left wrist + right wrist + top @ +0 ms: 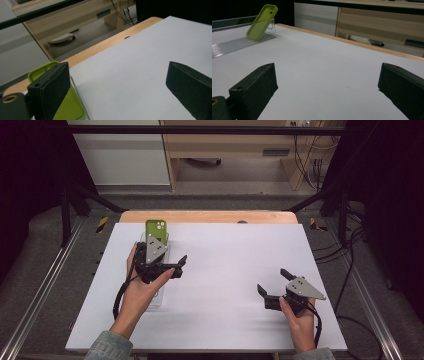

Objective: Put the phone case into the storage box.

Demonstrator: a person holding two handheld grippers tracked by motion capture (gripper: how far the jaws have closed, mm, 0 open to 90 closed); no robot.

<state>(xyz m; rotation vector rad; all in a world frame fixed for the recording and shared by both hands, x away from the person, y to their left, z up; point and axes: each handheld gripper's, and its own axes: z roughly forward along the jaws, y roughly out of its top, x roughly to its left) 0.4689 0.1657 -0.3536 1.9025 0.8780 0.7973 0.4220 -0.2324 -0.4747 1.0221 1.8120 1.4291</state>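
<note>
A lime-green phone case (156, 228) leans upright at the far end of a long clear plastic tray (159, 297) on the left of the white table. My left gripper (167, 255) is over that tray, open and holding nothing. In the left gripper view its left jaw is right beside the green case (66, 106), and the right jaw is over bare table. My right gripper (274, 281) is open and holds nothing, low over the table at the right front. The right gripper view shows the case (262, 22) and tray (234, 43) far off to the left.
The white table top (230, 255) has a wooden strip (210, 216) along its far edge. Black frame bars and cables stand at both sides. Beyond the table are wooden furniture (387, 22) and the floor.
</note>
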